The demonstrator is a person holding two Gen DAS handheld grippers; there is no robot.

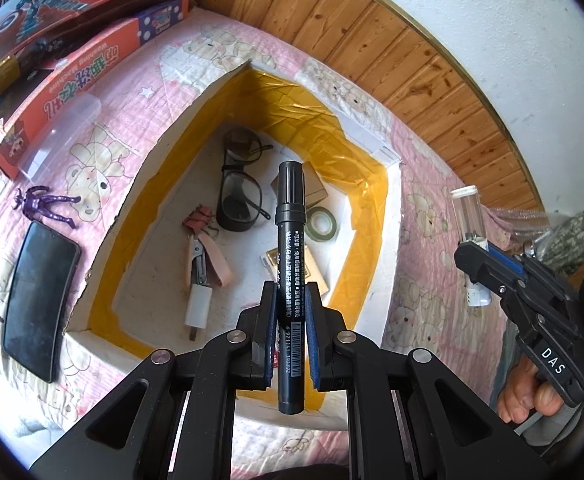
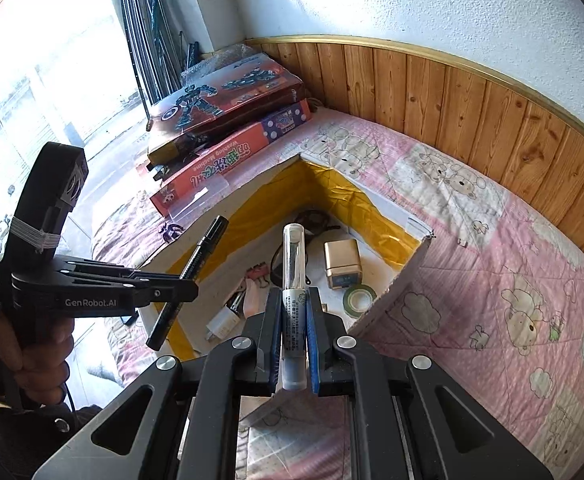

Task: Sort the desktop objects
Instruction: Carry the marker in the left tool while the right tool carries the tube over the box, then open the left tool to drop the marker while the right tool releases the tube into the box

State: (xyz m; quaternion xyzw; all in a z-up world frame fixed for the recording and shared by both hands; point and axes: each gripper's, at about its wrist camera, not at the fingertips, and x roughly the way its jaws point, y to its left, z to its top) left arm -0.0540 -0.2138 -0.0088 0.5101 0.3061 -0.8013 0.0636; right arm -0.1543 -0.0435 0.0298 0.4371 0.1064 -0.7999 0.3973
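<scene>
My left gripper [image 1: 290,294] is shut on a black marker [image 1: 289,216] and holds it above the open white foam box [image 1: 108,216] with yellow-taped walls. My right gripper [image 2: 294,300] is shut on a white tube with a clear cap [image 2: 294,256], also above the box [image 2: 412,264]. In the right wrist view the left gripper [image 2: 184,284] and its marker [image 2: 196,268] hang over the box's left wall. In the left wrist view the right gripper [image 1: 470,248] with the tube [image 1: 468,212] sits past the box's right wall.
The box holds glasses [image 1: 238,196], a tape roll [image 1: 322,224], a white charger [image 1: 198,304], a binder clip [image 1: 198,220] and a gold box [image 2: 342,262]. On the pink quilt lie a black phone [image 1: 38,296], a purple figure [image 1: 46,204] and stacked toy boxes [image 1: 72,52].
</scene>
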